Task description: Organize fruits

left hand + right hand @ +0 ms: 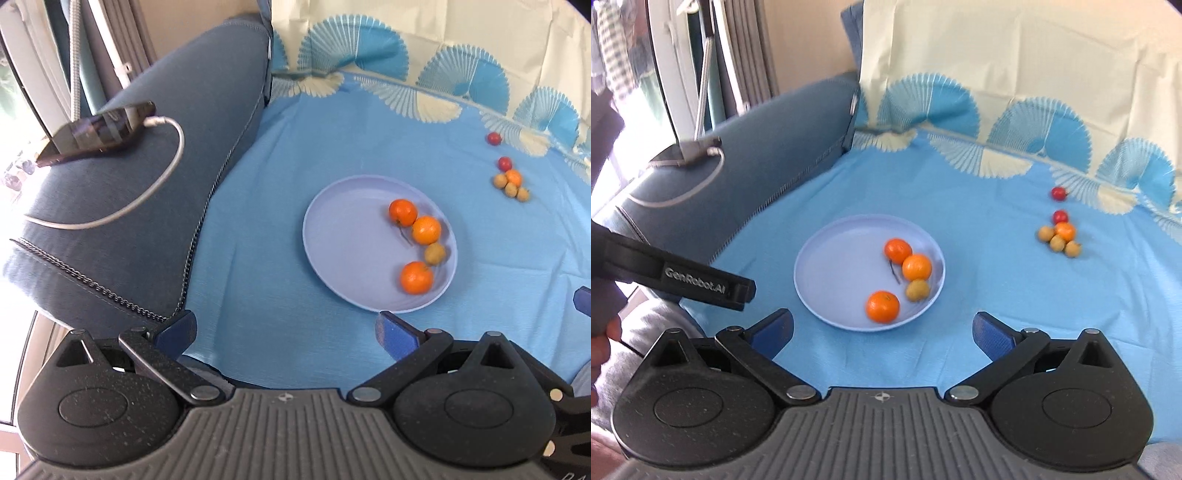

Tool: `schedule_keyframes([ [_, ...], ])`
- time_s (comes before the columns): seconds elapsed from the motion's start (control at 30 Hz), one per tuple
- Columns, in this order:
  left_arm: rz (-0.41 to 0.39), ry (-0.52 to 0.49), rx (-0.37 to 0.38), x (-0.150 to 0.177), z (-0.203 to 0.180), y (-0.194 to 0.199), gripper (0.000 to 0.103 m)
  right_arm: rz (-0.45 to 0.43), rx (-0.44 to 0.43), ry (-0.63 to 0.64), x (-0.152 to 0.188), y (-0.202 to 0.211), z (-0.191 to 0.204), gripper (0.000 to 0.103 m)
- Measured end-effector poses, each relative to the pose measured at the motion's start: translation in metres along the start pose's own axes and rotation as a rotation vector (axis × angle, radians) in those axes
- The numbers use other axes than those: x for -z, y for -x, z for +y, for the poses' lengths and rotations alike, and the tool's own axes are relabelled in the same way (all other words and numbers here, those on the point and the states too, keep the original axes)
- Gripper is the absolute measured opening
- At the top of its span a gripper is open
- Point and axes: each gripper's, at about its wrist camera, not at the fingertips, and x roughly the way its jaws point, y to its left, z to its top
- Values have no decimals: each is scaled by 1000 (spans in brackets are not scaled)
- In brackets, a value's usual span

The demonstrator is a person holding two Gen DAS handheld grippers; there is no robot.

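Right wrist view: the right hand-held gripper (882, 332) hangs wide and empty before the plate (812, 273). Loose fruits (1058, 240) lie well apart on the cloth; small, round, probably soft, best pinched gently across the middle.

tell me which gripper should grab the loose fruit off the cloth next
Right, probably. Both grippers are open and empty, but the loose pile sits right of the plate, on the right gripper's side; the left gripper would cross over.

"GenRobot.AI" in pale letters on left tool (701, 284)
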Motion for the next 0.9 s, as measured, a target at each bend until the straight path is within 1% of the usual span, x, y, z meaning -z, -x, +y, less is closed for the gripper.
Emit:
schedule_keyframes([
  [0.13,-43,-2,-8,5,-5,22,103,-47,13,-1,-1,19,-2,102],
  [0.27,-46,2,0,17,-15,37,103,-76,29,-12,5,39,-7,102],
  [0.4,-51,-35,-1,31,-29,44,103,-98,44,-29,15,58,-16,102],
  [0.5,-71,-57,0,34,-35,50,103,-111,59,-47,21,68,-21,102],
  [0.7,-113,-65,-6,36,-37,63,103,-136,63,-54,24,77,-22,102],
  [0.9,-113,-51,-2,35,-30,66,103,-136,52,-31,23,78,-16,102],
])
